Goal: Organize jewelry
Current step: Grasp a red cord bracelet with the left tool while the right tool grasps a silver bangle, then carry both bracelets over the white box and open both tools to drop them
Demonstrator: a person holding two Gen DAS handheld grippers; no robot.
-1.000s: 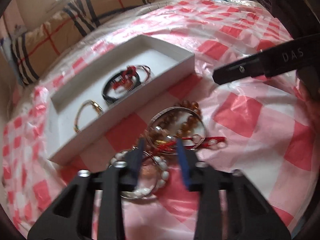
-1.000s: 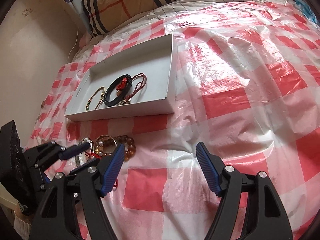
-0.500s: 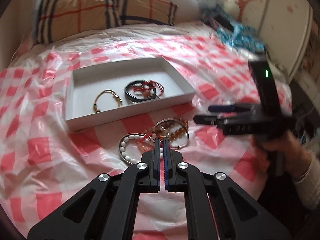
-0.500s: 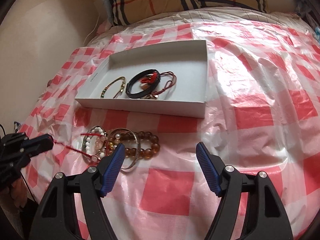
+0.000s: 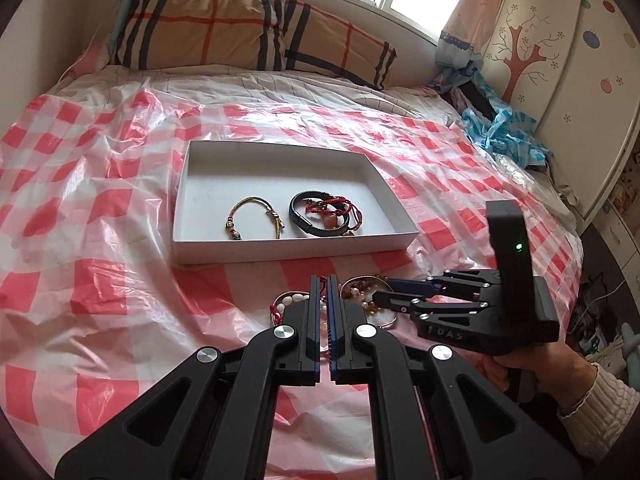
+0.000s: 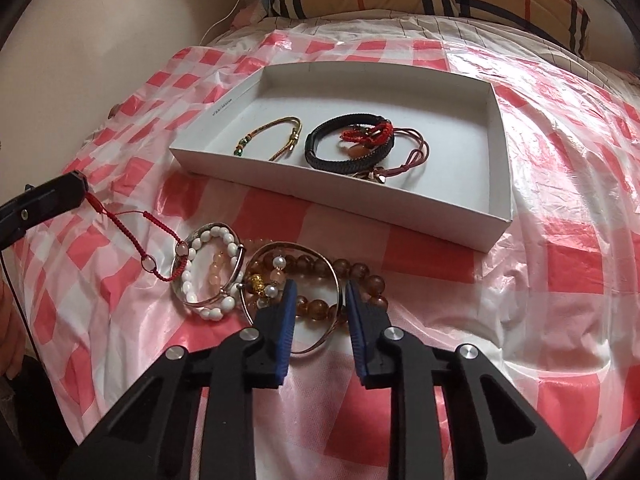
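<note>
A white box on the bed holds a gold bracelet, a black bracelet and red cords. In front of it lies a pile: a white bead bracelet, a silver bangle and brown beads. My left gripper is shut on a red cord bracelet that stretches taut from the pile. My right gripper is open, its jaws around the silver bangle and brown beads.
A red and white checked plastic sheet covers the bed. A plaid pillow lies at the far end. Blue cloth lies at the right by a wardrobe. A wall stands on the left.
My left gripper closed on the red cord and pulled back and up, drawing it out of the pile. My right gripper moved in over the pile and narrowed its jaws.
</note>
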